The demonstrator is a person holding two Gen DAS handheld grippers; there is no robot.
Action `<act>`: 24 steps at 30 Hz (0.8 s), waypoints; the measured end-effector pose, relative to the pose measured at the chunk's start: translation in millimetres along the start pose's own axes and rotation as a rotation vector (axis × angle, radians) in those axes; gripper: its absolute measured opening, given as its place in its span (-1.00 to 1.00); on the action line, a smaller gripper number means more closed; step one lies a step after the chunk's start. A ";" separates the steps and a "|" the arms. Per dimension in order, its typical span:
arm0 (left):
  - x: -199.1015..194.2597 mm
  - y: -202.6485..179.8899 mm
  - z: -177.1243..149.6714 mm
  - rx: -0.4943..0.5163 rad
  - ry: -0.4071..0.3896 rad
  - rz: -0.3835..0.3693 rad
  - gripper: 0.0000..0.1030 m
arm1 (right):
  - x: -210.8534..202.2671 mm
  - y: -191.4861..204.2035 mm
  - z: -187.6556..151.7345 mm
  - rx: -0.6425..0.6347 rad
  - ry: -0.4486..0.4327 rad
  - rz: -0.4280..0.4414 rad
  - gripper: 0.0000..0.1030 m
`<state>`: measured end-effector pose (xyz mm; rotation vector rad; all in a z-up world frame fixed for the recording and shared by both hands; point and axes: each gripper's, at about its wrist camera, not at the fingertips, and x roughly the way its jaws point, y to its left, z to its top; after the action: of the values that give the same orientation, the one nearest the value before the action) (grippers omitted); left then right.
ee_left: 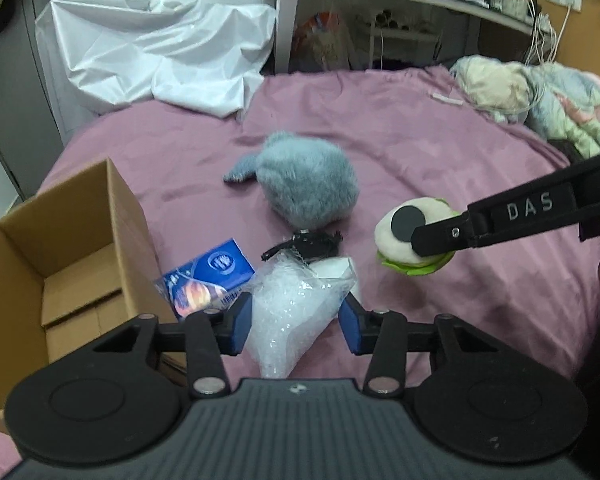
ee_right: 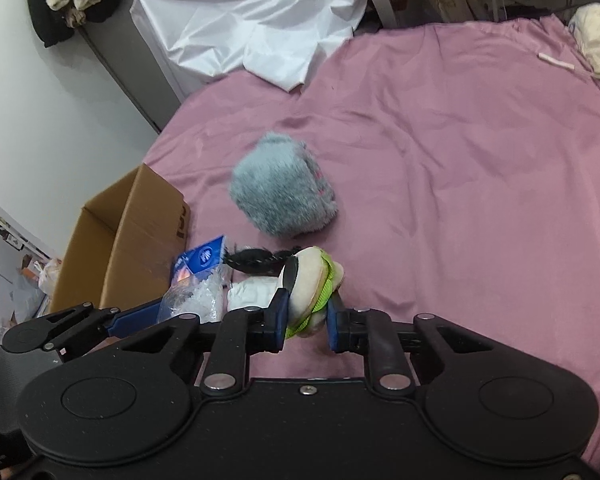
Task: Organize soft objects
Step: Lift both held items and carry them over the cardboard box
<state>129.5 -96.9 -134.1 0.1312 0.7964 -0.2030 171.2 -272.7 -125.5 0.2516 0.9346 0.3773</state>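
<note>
While the bed, covered in a mauve-pink sheet, fills most of both views, a crumpled white plastic sheet lies draped over its far left corner and a pale patterned quilt is bunched at its far right edge. An open brown cardboard box sits on the near left part of the bed, its flaps up and nothing visible inside.

Near the middle of the bed rests a round, fluffy grey-blue plush toy, apart from both tools. Just in front of it lies a small black braided hair piece, and beside the box wall is a blue printed carton.

A clear crinkled plastic bag lies between the blue pads of the left tool; the left pad meets its edge, but whether both pads press on it I cannot tell.

The right tool is clenched on a cream-and-lime-green soft toy with a black disc eye, squeezing it between its pads; the toy is at the near centre of the bed, just right of the bag, and whether it is off the sheet I cannot tell.
</note>
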 end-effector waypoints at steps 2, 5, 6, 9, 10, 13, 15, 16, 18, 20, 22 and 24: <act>-6.3 4.0 3.0 -0.014 -0.020 -0.013 -0.19 | -4.1 4.4 2.1 -0.008 -0.014 0.006 -0.62; -16.2 9.6 8.5 -0.038 -0.047 -0.028 -0.20 | -9.5 13.1 5.4 -0.028 -0.038 0.014 -0.62; -19.1 11.2 9.6 -0.043 -0.056 -0.031 -0.20 | -11.3 16.4 6.6 -0.035 -0.046 0.016 -0.62; -29.5 15.8 13.7 -0.063 -0.086 -0.042 -0.20 | -15.2 23.2 9.6 -0.043 -0.062 0.025 -0.62; -32.8 17.1 15.0 -0.067 -0.095 -0.044 -0.20 | -16.2 25.2 10.6 -0.047 -0.067 0.027 -0.62; -43.1 23.7 17.4 -0.082 -0.124 -0.047 -0.20 | -19.0 33.0 14.1 -0.060 -0.083 0.034 -0.62; -49.2 28.7 20.2 -0.097 -0.142 -0.045 -0.21 | -21.6 38.5 15.4 -0.071 -0.095 0.040 -0.62; -51.9 31.4 21.1 -0.103 -0.150 -0.043 -0.21 | -22.5 41.3 16.5 -0.075 -0.100 0.042 -0.62; -57.7 37.5 23.4 -0.117 -0.167 -0.036 -0.21 | -23.1 47.3 19.3 -0.084 -0.108 0.049 -0.62; -63.6 45.7 26.1 -0.135 -0.187 -0.030 -0.20 | -23.0 52.1 21.6 -0.093 -0.114 0.054 -0.62; -68.5 54.5 28.5 -0.148 -0.204 -0.015 -0.20 | -22.6 57.5 24.3 -0.103 -0.119 0.058 -0.62; -72.2 64.6 30.2 -0.167 -0.218 0.001 -0.20 | -22.4 63.3 27.0 -0.114 -0.125 0.064 -0.62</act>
<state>116.1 -30.4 -58.6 -0.0475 0.5928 -0.1462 168.2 -226.0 -70.3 0.1992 0.7807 0.4670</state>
